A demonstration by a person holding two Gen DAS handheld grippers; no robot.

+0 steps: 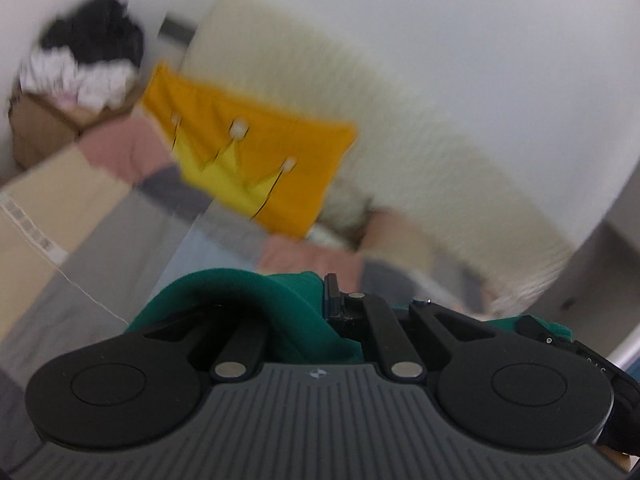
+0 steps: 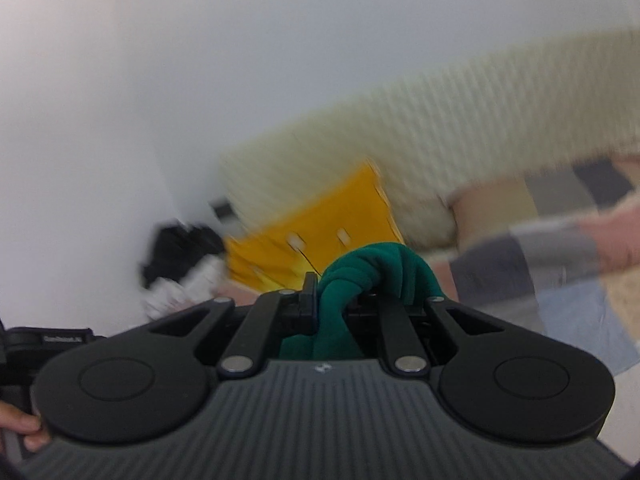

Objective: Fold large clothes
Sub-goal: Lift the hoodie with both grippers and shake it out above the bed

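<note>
Left claw (image 1: 320,312) pinching green garment (image 1: 224,300) | right claw (image 2: 332,300) clamped on a bunch of the same green cloth | garment held up over patchwork bed (image 2: 560,248) | yellow cushion (image 1: 256,152) beyond | views blurred

The left wrist camera is sitting just behind the left tool (image 1: 332,304), looking forward along it and slightly down over a patchwork bed (image 1: 120,240), with a yellow cushion (image 1: 256,160) at twelve o'clock and a box of laundry (image 1: 60,112) at ten o'clock. The right wrist camera is riding equally close behind the right tool (image 2: 332,300), facing the same cushion (image 2: 320,220) at twelve o'clock. Both blurred views are sharing the cushion, the cream ribbed headboard (image 1: 400,120) and the white wall (image 1: 480,20).
</note>
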